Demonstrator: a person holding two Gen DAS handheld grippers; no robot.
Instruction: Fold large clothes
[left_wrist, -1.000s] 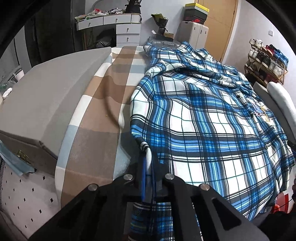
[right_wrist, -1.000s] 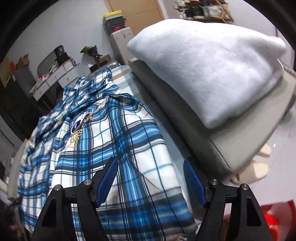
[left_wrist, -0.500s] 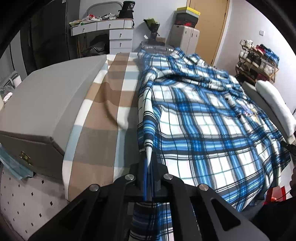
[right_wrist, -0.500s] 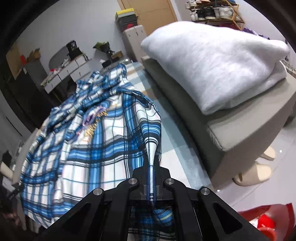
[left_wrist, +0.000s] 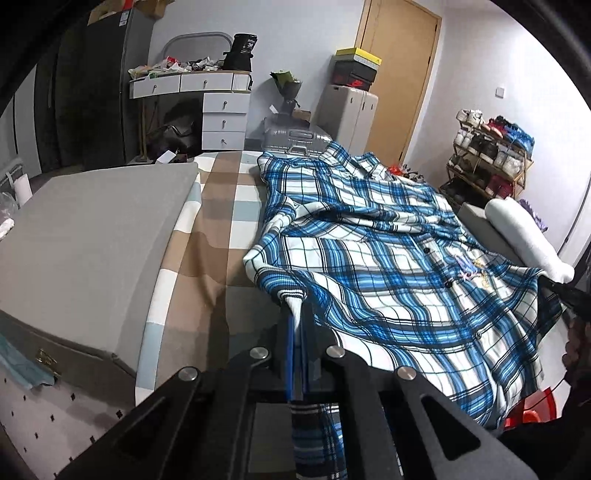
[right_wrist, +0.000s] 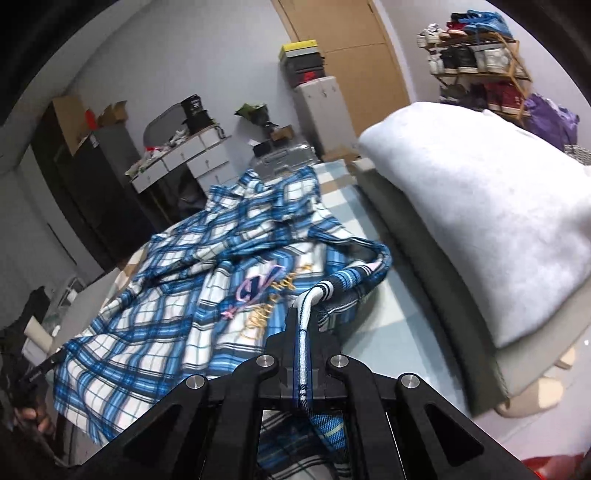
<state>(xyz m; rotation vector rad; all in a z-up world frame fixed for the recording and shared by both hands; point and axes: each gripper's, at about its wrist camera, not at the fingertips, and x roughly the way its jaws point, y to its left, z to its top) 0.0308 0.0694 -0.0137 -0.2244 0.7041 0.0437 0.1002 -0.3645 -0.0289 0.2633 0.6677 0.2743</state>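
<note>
The left hand-held gripper (left_wrist: 295, 325) is clamped on one hem corner of the blue plaid shirt (left_wrist: 388, 266); the right hand-held gripper (right_wrist: 303, 314) pinches the other. The shirt sprawls across a bed (left_wrist: 218, 229) with a checked tan sheet. Beyond stand a white drawer unit (left_wrist: 221, 118), a wooden door (left_wrist: 399, 74) and a shoe rack (left_wrist: 491, 155).

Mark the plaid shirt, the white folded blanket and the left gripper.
plaid shirt (left_wrist: 369, 266), left wrist view, on its spread front panel.
white folded blanket (right_wrist: 480, 221), right wrist view, on its top face.
left gripper (left_wrist: 295, 321), left wrist view, fingertips clamped on the shirt's hem.
</note>
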